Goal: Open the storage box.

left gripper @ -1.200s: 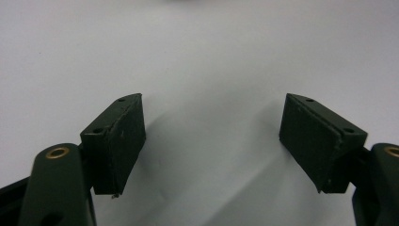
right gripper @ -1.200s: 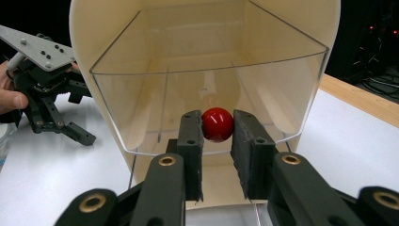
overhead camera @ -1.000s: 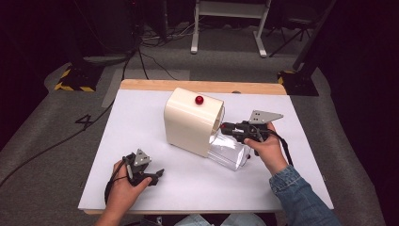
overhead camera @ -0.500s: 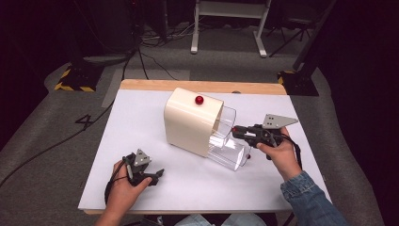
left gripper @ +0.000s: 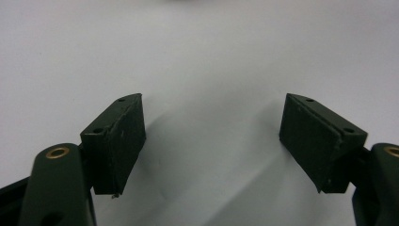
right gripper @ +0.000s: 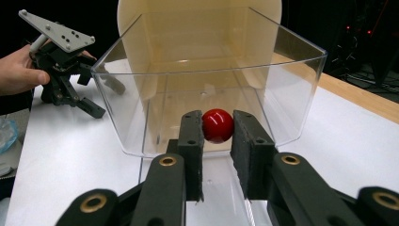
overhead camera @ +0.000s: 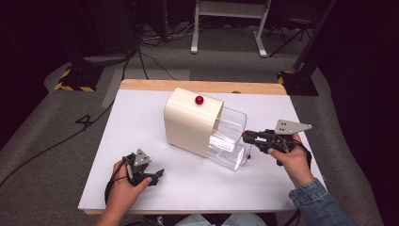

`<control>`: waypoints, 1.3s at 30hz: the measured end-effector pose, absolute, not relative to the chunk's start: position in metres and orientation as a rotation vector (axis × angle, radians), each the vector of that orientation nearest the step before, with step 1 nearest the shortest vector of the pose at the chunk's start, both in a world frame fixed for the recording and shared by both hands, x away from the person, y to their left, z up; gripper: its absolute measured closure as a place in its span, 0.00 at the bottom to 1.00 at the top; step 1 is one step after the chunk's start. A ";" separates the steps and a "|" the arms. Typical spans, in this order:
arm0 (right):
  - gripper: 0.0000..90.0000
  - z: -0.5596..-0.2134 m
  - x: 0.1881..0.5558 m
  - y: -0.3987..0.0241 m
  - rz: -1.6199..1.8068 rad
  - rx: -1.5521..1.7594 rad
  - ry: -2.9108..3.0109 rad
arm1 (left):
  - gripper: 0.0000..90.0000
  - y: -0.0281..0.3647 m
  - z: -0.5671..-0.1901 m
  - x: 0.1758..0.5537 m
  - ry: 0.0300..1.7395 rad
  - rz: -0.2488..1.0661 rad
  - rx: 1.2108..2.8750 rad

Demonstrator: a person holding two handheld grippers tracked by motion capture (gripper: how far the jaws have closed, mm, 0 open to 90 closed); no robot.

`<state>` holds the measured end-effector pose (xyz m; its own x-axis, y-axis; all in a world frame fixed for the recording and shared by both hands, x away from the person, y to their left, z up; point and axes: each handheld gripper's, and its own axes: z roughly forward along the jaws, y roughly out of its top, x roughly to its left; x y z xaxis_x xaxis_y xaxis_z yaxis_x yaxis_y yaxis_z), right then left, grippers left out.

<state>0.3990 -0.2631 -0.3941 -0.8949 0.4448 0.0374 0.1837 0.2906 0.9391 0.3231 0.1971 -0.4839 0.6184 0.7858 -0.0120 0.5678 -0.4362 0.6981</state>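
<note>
You are looking down from high at the white flat table (overhead camera: 141, 117). Both gripper cameras are sitting close; the right one is sharing the clear plastic drawer (right gripper: 282, 70).

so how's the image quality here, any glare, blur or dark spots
High view: white table evenly lit, surroundings nearly black. Left gripper view: jaws cast soft shadows on the table, far edge blurred. Right gripper view: clear drawer shows faint reflections, red knob carries small highlights, background dark.
</note>
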 end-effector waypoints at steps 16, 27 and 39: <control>0.73 -0.402 0.397 -0.274 1.623 0.629 2.329 | 0.26 0.197 -0.484 0.323 1.058 0.416 2.164; 0.54 -0.406 0.398 -0.275 1.553 0.688 2.355 | 0.26 0.197 -0.484 0.324 1.057 0.412 2.167; 0.48 -0.406 0.395 -0.283 1.538 0.715 2.348 | 0.26 0.197 -0.484 0.323 1.057 0.417 2.165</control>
